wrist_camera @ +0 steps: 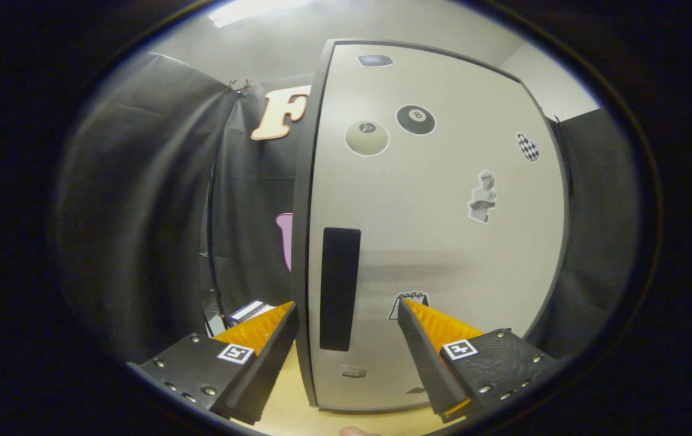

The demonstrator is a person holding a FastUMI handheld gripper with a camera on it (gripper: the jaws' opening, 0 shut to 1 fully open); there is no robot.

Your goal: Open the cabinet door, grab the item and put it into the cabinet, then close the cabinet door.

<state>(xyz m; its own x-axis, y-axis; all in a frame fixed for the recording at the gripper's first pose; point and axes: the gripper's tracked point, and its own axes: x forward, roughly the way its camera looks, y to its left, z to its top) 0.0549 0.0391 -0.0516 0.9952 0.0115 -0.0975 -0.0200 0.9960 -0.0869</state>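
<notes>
Cabinet door (436, 242) just beyond spread fingers (424, 339)

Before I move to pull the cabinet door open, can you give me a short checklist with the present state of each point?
1. Tool is open: ok, the fingers stand wide apart.
2. Cabinet door is shut: ok, it appears flush in its dark frame.
3. Handle lies between the fingers: ok, the dark vertical slot sits just ahead, nearer the left finger.
4. Fingers touch the door: cannot tell; depth is unclear.
5. Door edge is free to swing: ok, nothing blocks it by the wooden surface.
6. Item to store is ready: cannot tell; some objects lie beyond the left finger.
</notes>
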